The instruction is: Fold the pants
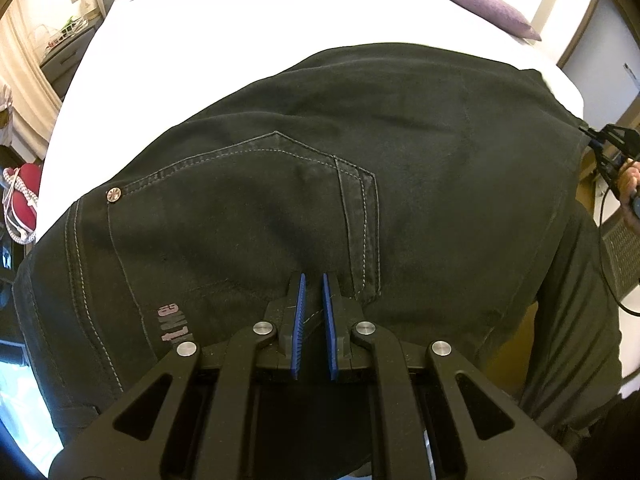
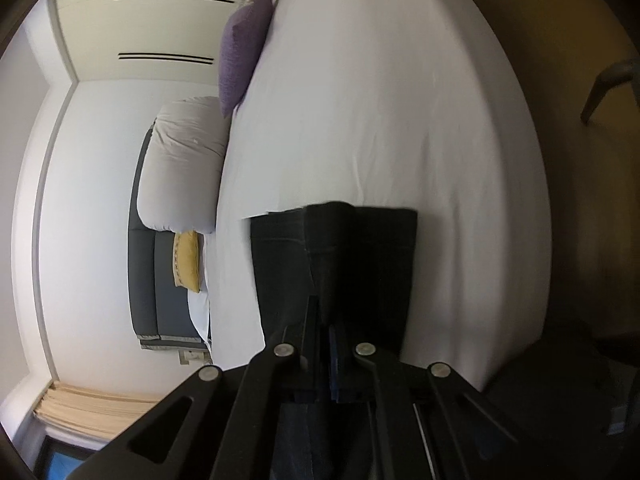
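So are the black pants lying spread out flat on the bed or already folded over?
Not flat, partly folded: the black pants lie doubled on the white bed, two layers showing at their edge in the right wrist view.

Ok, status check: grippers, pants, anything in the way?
Left gripper shut on pants at waistband. Right gripper shut on leg end. Bed ahead; purple pillow far corner.

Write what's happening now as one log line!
left hand-held gripper: shut on pants | right hand-held gripper: shut on pants | bed: under pants

Matt black denim pants [image 1: 304, 168] with pale stitching, smooth white cotton bedsheet [image 1: 224, 32], ribbed purple cushion [image 1: 490, 10]
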A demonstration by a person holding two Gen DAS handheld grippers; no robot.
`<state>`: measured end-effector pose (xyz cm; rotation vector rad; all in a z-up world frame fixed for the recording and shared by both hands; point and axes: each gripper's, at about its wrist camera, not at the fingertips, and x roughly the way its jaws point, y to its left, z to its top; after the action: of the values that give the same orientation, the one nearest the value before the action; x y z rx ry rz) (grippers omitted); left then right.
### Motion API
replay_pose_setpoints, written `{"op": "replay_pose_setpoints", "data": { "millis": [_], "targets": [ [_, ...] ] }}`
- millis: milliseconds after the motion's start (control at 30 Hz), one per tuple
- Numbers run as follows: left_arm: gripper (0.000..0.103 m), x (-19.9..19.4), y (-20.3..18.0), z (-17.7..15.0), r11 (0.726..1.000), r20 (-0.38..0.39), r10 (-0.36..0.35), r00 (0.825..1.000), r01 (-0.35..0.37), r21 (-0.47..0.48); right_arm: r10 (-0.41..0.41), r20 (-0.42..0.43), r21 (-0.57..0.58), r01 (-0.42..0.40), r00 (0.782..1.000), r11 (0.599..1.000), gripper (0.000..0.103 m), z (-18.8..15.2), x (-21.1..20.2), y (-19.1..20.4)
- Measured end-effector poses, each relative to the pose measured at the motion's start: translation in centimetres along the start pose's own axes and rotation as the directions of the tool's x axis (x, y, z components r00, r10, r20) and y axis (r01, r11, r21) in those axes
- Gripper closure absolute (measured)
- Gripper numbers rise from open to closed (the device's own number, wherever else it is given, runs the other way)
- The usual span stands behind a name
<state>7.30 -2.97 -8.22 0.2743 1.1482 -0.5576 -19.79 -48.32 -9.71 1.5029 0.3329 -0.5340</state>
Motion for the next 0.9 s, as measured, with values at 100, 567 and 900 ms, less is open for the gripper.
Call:
{"op": "replay_pose_setpoints", "data": {
  "millis": [100, 567, 900],
  "targets": [
    [0.094, 0.0, 0.0, 0.1, 1.0, -0.003, -0.004, 1.0, 0.004, 0.005, -0.004, 0.008, 0.025, 0.004, 1.0, 1.0, 0.099, 0.4, -0.3, -0.9],
    [0.094, -0.9, 0.9, -0.6, 1.0, -0.01, -0.01, 1.0, 0.01, -0.001, -0.073, -0.039, -0.053, 0.071, 0.997, 0.996, 0.096, 2.8, 2.4, -1.1],
    [0.094, -2.3, 0.2, -2.4, 1.0, 0.007, 0.002, 1.0, -0.002, -0.01, -0.135, -0.141, -0.309, 0.086, 0.981, 0.947, 0.036, -4.8, -1.8, 5.3]
  ]
}}
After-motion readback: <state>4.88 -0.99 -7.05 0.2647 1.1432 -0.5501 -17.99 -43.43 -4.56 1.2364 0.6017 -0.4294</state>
